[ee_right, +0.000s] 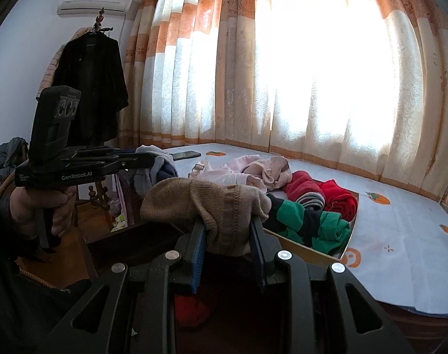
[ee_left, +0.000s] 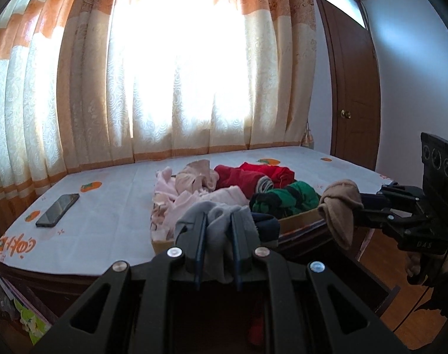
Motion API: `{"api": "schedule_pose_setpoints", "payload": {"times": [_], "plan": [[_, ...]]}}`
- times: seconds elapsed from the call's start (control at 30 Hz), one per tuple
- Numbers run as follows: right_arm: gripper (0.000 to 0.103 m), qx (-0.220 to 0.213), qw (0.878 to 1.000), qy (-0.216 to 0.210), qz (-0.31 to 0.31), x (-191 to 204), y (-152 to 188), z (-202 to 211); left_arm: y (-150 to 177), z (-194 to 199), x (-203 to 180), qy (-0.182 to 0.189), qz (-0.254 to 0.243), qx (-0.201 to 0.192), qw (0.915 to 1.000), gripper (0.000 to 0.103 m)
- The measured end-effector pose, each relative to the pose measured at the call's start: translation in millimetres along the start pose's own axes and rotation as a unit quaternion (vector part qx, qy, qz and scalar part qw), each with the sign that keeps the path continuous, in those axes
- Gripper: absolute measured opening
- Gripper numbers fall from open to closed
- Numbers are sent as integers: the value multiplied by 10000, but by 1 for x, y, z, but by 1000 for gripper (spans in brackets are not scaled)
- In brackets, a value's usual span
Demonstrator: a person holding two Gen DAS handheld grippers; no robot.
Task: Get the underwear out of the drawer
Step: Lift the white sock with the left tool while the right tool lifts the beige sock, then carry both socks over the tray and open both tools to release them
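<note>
**Both grippers loaded, garments lifted clear of the drawer**

Ahead of both my tools lies the bed (ee_left: 106, 215), its white sheet printed with orange fruit, under bright striped curtains (ee_left: 176, 67). On the sheet, just past my fingertips, sits a shallow box (ee_right: 309, 249) heaped with clothes: pink pieces (ee_left: 176, 197) on its left side, red ones (ee_left: 253, 174) at the far end, a green and dark striped one (ee_left: 286, 199) nearest my right tool. A dark phone (ee_left: 57, 210) lies well off to the left of my left gripper.

Below my tools I see dark wooden edges that I take for the open drawer (ee_right: 141, 242); its inside is too dim to read, though something red shows beneath the right gripper.

My left gripper (ee_left: 218, 236) is clamped on a grey garment (ee_left: 221, 215), the cloth bunched between the blue pads. My right gripper (ee_right: 228, 236) is closed on a beige knitted piece (ee_right: 206, 203), which drapes over its fingertips and hangs free, above the box's near edge.

As I judge it, the pulling-out is done for these two pieces: both are up in the air, clear of the drawer. What is left is to set them down, likely with the heap ahead, and perhaps fetch whatever remains below.
</note>
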State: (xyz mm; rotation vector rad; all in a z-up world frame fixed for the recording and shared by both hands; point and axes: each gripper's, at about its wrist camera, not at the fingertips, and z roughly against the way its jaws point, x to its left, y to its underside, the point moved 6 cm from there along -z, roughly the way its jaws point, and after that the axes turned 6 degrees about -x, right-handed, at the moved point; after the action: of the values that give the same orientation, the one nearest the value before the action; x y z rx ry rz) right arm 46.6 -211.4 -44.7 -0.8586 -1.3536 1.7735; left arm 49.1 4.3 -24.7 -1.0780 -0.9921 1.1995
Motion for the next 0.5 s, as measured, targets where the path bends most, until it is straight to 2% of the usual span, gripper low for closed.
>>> {"api": "schedule_pose_setpoints", "payload": {"times": [0.5], "plan": [[31, 157, 9993, 262, -219, -33, -18, -17, -35, -26, -1, 147, -227, -171, 9995, 13]]}}
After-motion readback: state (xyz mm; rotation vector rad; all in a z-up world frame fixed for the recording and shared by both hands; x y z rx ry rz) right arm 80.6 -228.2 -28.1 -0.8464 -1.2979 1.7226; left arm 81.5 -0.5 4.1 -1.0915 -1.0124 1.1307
